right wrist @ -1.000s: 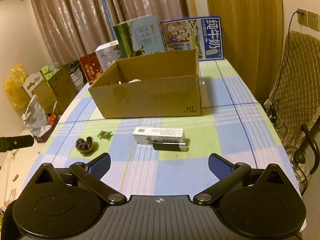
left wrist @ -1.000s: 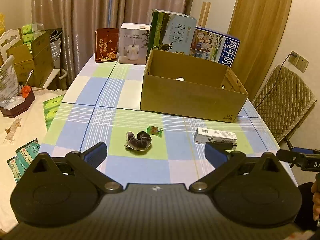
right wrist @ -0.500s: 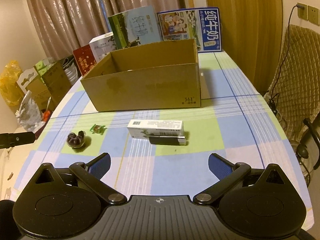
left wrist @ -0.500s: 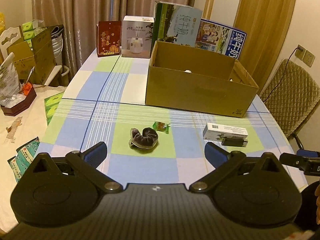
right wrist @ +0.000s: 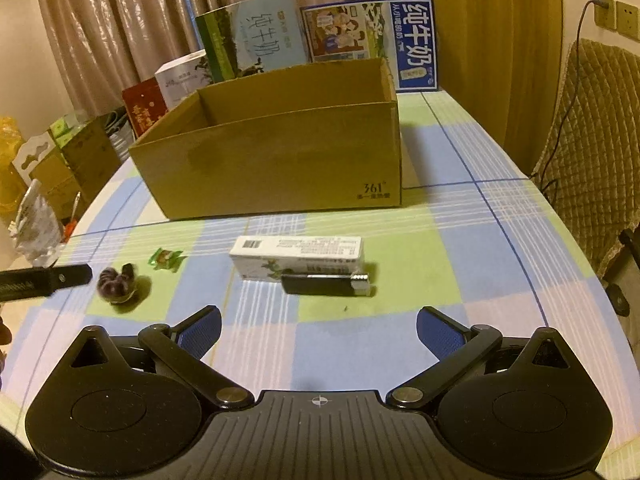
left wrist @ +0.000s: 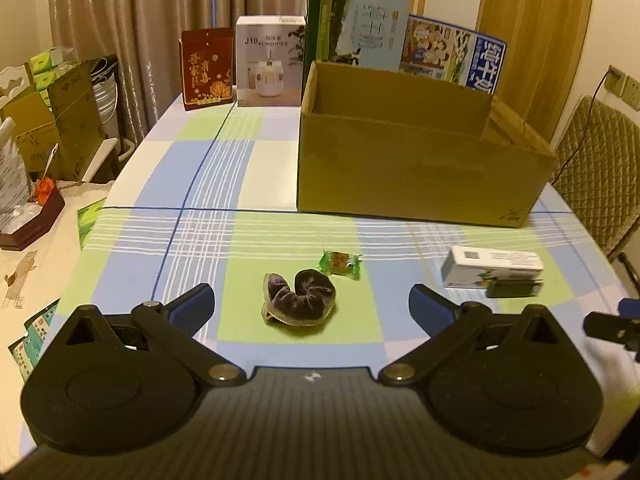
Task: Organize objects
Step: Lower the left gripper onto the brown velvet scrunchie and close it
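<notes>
The left gripper (left wrist: 310, 306) hovers above the checked tabletop (left wrist: 200, 184), its blue-padded fingers (left wrist: 192, 310) spread wide apart and holding nothing. A dark purple velvet scrunchie (left wrist: 298, 298) lies directly ahead between the fingers' lines. A green-wrapped candy (left wrist: 340, 263) lies just beyond the scrunchie.

The right gripper (right wrist: 318, 328) is likewise spread wide and empty. Ahead of it lies a black lighter (right wrist: 326, 284), touching the near side of a white carton (right wrist: 298, 257) lying flat.

An open cardboard box (right wrist: 276, 164) stands upright farther back on the tabletop. Its contents cannot be seen. Milk cartons (right wrist: 250, 36) and a humidifier box (left wrist: 269, 62) stand behind it.
</notes>
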